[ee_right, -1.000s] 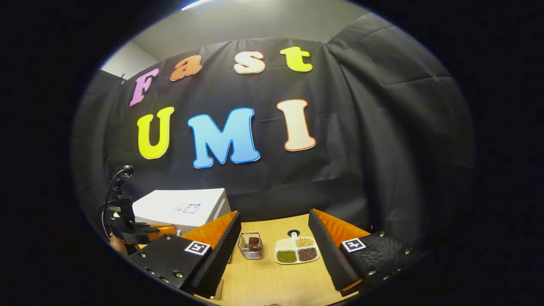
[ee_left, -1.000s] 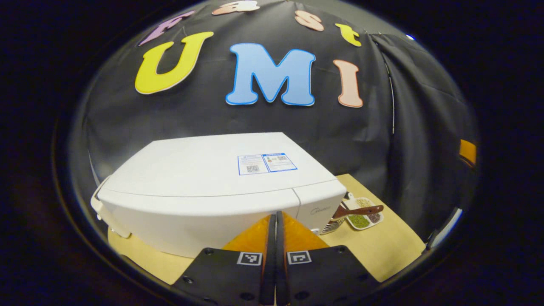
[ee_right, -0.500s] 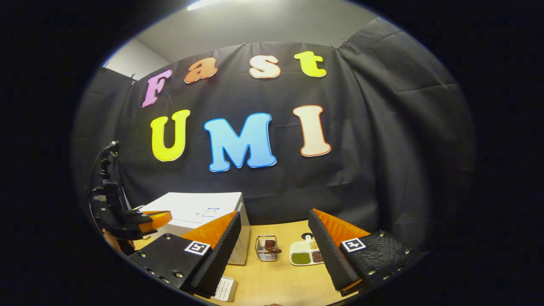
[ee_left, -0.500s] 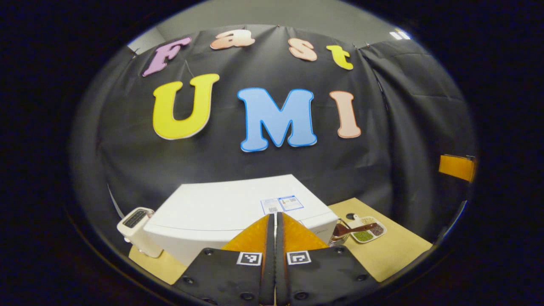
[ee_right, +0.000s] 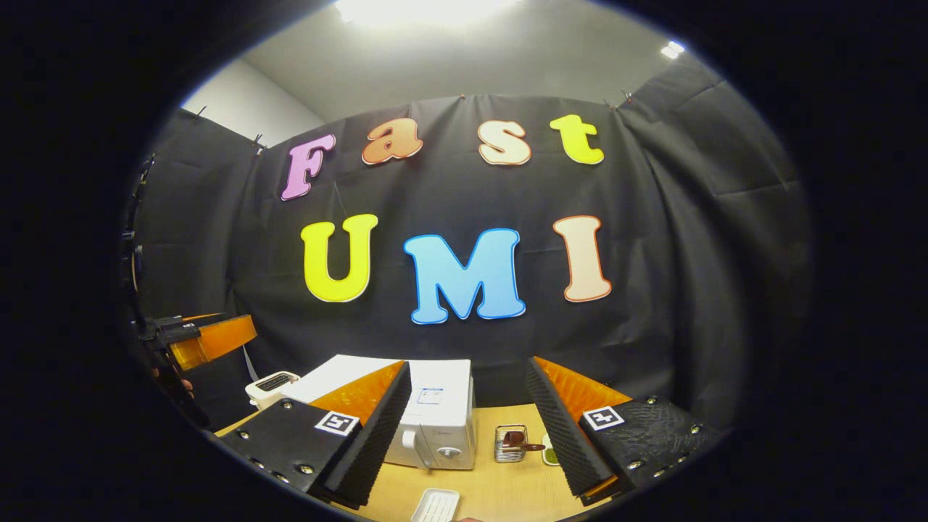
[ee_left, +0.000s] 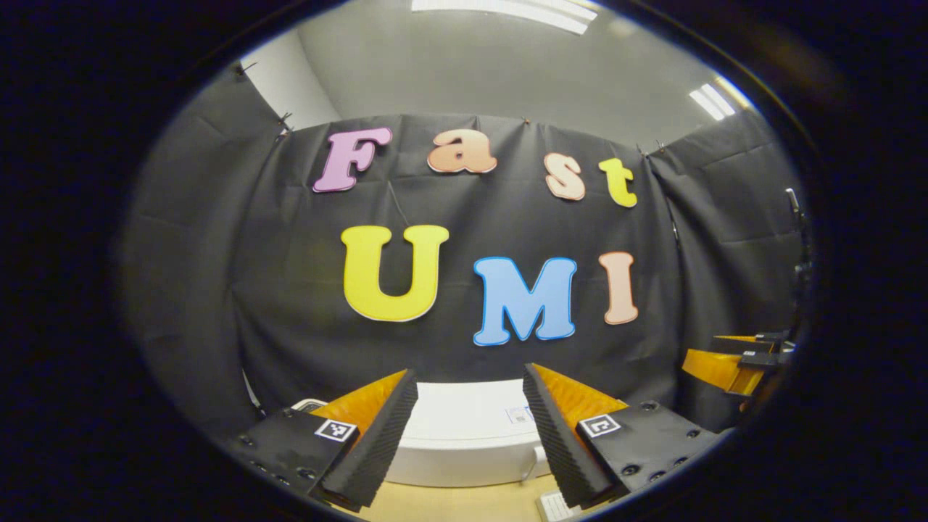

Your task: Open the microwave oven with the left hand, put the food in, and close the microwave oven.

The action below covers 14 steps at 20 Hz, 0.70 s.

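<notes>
Both grippers hold nothing: left gripper (ee_left: 470, 395) and right gripper (ee_right: 467, 388) have jaws spread wide. White microwave oven (ee_right: 435, 420) stands shut on the wooden table (ee_right: 493, 493), food basket (ee_right: 511, 444) just right of it.

A small white toaster (ee_right: 272, 386) stands at the lower left of the right gripper view, on the light wooden surface (ee_right: 500, 489) that runs along the bottom of the frame. A wire basket (ee_right: 510, 444) sits lower centre, right of the middle, with a brown piece resting in it. A white ribbed dish (ee_right: 436, 505) lies at the bottom edge. Black cloth (ee_right: 674, 239) covers the booth's wall across the middle, and a grey ceiling with a bright light (ee_right: 420, 11) fills the top. In the left gripper view the same surface (ee_left: 464, 500) shows at the bottom edge, ceiling lights (ee_left: 507, 9) at the top.
</notes>
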Each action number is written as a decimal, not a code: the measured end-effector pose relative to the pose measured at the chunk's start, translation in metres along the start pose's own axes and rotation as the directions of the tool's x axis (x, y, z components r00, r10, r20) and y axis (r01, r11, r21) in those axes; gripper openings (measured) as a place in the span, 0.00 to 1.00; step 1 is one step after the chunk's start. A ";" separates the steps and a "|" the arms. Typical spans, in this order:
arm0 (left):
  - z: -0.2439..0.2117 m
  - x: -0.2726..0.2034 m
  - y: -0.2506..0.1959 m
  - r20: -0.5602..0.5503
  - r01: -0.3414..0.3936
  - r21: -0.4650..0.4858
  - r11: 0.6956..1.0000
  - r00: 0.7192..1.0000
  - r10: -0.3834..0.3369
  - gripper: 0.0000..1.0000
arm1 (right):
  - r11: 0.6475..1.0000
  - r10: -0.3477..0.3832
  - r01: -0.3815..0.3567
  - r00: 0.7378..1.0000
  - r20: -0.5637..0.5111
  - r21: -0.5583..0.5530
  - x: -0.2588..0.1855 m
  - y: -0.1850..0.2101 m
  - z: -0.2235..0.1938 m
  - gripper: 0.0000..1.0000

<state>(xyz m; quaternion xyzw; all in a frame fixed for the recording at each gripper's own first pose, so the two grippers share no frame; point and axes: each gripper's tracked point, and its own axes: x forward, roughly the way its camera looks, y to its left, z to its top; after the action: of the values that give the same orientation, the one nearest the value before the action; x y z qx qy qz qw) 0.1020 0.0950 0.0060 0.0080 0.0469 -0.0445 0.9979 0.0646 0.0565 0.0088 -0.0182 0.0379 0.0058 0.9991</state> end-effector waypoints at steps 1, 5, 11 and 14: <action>0.009 -0.007 0.006 0.017 0.001 -0.001 1.000 1.000 -0.001 0.97 | 1.000 0.003 -0.003 1.000 0.005 -0.009 -0.004 0.009 0.007 0.96; 0.022 -0.028 0.019 0.036 0.036 -0.007 0.999 0.999 -0.036 0.95 | 1.000 0.024 -0.023 1.000 0.018 -0.017 -0.021 0.045 0.023 0.96; 0.031 -0.049 0.027 0.076 0.091 -0.013 0.996 0.993 -0.089 0.98 | 0.999 -0.024 0.025 0.999 0.031 -0.023 -0.041 0.065 0.025 0.96; 0.028 -0.055 0.027 0.077 0.109 -0.010 0.994 0.991 -0.108 0.98 | 0.999 -0.044 0.044 0.999 0.031 -0.020 -0.045 0.069 0.025 0.96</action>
<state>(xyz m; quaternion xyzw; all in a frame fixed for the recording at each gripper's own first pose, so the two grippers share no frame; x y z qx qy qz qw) 0.0526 0.1262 0.0391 -0.0031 0.0096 -0.0985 0.9951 0.0208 0.1263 0.0349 -0.0292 0.0221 -0.0154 0.9992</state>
